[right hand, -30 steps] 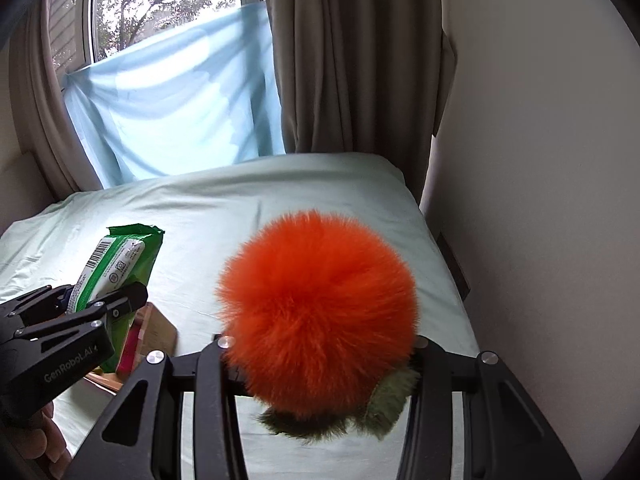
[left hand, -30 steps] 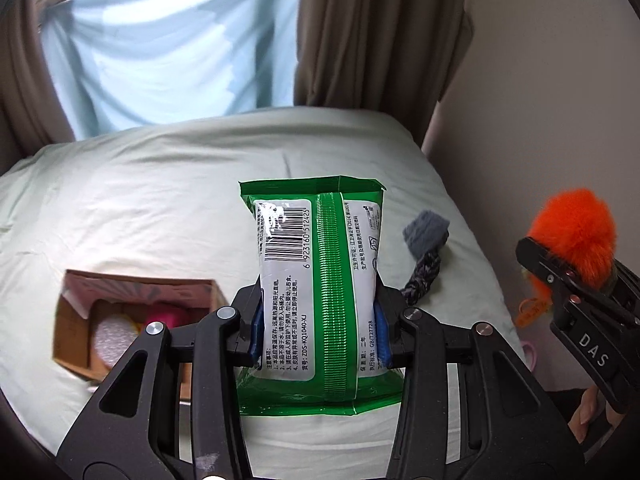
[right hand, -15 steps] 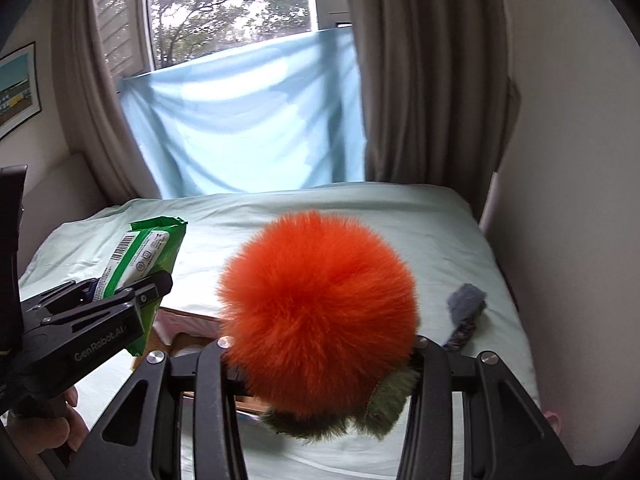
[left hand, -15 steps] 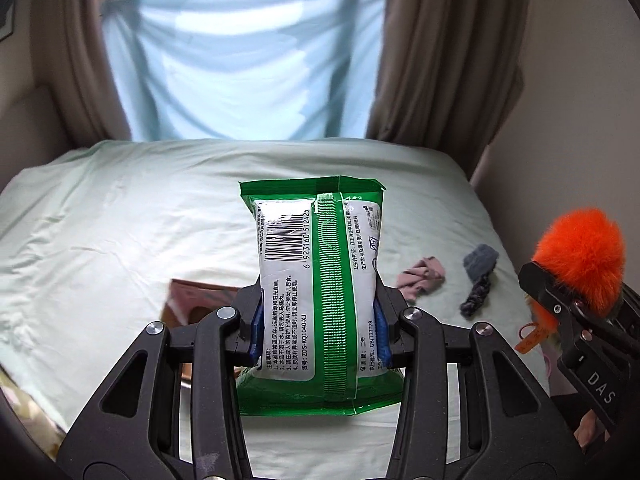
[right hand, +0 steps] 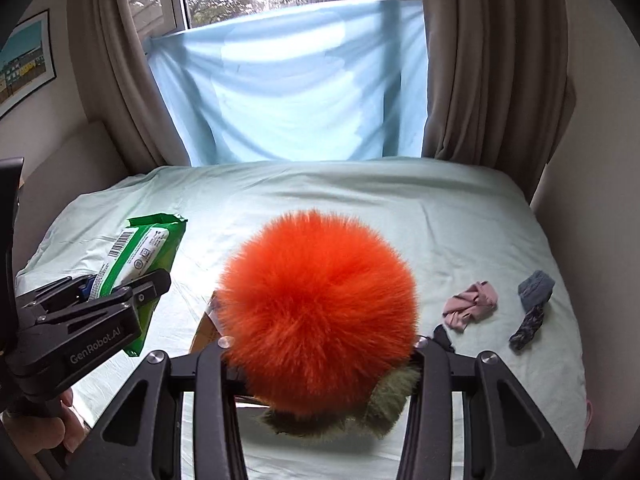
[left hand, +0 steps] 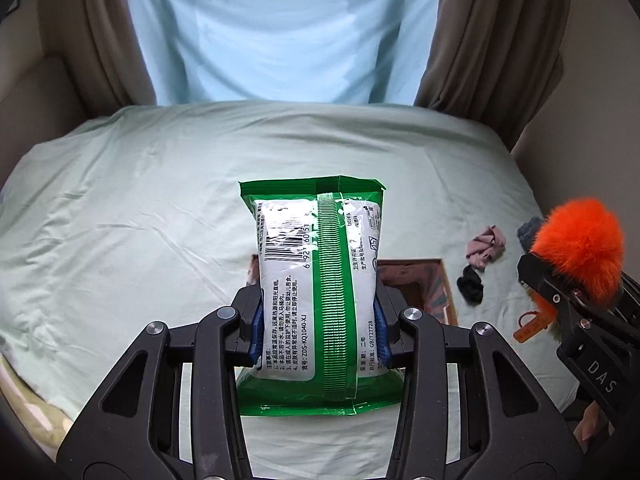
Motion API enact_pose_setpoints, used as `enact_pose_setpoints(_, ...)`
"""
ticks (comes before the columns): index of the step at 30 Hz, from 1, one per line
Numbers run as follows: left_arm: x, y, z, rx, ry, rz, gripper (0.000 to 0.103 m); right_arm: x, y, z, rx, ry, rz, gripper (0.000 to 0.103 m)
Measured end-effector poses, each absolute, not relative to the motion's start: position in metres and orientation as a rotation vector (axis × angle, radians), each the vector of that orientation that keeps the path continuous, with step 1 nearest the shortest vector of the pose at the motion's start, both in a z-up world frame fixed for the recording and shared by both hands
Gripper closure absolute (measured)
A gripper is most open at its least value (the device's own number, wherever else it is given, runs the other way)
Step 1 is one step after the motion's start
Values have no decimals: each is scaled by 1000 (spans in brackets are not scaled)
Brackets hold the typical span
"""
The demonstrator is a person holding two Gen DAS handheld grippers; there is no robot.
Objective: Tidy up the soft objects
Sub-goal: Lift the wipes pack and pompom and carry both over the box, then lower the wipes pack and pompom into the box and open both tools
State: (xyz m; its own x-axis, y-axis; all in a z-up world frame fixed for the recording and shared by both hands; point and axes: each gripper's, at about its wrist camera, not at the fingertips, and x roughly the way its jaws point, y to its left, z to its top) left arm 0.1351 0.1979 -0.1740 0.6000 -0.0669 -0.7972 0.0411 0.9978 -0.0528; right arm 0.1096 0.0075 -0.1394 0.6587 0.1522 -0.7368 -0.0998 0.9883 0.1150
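Wipes pack (left hand: 316, 292) and orange pom-pom (right hand: 318, 312), each pinched and held above the bed (left hand: 120, 208).
Left wrist view: left gripper (left hand: 318, 328) clamps the green pack over a cardboard box (left hand: 420, 280). Right wrist view: right gripper (right hand: 320, 364) squeezes the pom-pom; socks (right hand: 472, 304) lie near the bed's right edge.

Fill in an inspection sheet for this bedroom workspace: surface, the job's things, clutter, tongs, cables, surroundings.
Surface: pale green bed sheet, wrinkled.
Job's things: green wipes pack and orange fluffy toy, both held in the air; cardboard box on the bed behind the pack.
Clutter: pink cloth, grey sock and a dark cloth lying loose on the sheet.
Tongs: left tongs shut on the pack; right tongs shut on the toy.
Cables: nothing seen.
Surroundings: brown curtains, blue cloth across the window, framed picture.
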Motion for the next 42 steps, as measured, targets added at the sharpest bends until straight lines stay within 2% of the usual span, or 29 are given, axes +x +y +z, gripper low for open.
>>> enact_pose_setpoints(10, 167, 219, -258, -24, 1140, -115, 66, 142, 33, -204, 106, 1010, 93, 63)
enact_pose_setpoints(20, 204, 173, -318, 59, 1275, -219, 66, 184, 20, -282, 80, 1189, 45, 63)
enact_pose_setpoints(29, 241, 144, -402, 48, 1476, -263, 66, 228, 7, -359, 139, 1408, 32, 63)
enact_pose_setpoints(38, 253, 141, -426, 75, 1563, -277, 65, 250, -1, -387, 180, 1509, 40, 63)
enact_pose_setpoints(39, 254, 142, -426, 71, 1569, -283, 63, 252, -2, -389, 192, 1515, 39, 63)
enact_pose_setpoints(40, 255, 141, -427, 72, 1576, -288, 47, 253, -2, -390, 198, 1519, 36, 63)
enact_pose_setpoints(41, 254, 140, -427, 85, 1586, -289, 30, 254, -2, -392, 211, 1523, 35, 57)
enact_pose_setpoints(42, 254, 141, -427, 103, 1586, -287, 0, 255, -3, -395, 234, 1532, 40, 50)
